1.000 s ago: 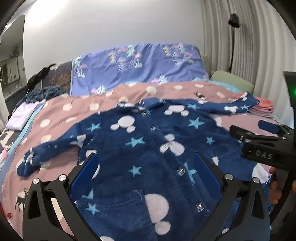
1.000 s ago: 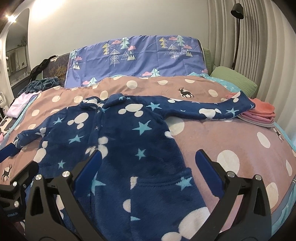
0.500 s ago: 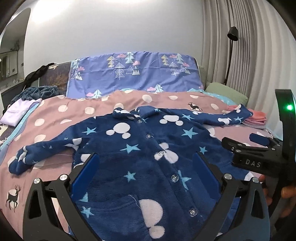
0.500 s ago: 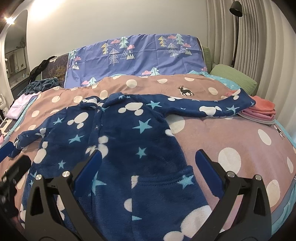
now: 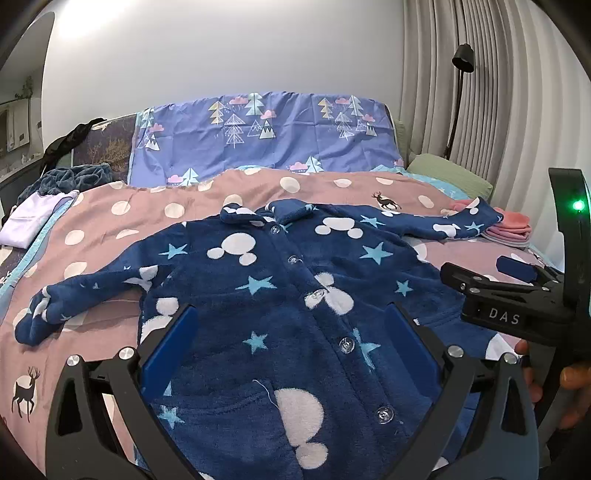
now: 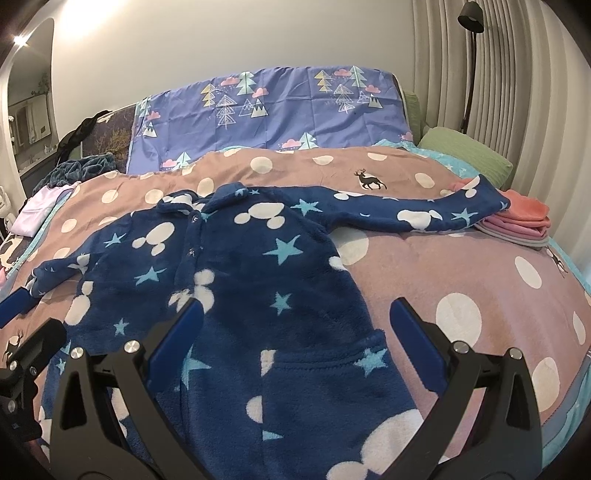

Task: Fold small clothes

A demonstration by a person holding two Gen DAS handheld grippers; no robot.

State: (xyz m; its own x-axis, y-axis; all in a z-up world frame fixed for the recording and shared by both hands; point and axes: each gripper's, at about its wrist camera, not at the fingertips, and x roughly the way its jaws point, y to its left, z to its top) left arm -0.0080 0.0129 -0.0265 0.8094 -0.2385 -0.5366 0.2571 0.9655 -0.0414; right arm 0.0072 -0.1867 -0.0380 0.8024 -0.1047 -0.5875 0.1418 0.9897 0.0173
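Left gripper (image 5: 290, 343) and right gripper (image 6: 295, 336) hover over the unfolded fleece jacket (image 5: 295, 295), jaws spread wide, gripping nothing.

Home bedroom. Wide bed (image 6: 461, 280) under pinkish-brown polka-dot cover with deer print; purple tree-and-cloud sheet (image 6: 269, 110) draped over head end. Green pillow (image 6: 465, 157) at far right corner, folded pink clothes (image 6: 524, 221) stacked near right edge, lilac garment (image 5: 31, 221) and dark bundle (image 5: 72, 177) at far left edge. Black floor lamp (image 6: 471, 16) beside pleated curtain (image 6: 517, 92); plain white wall (image 6: 221, 37) behind.
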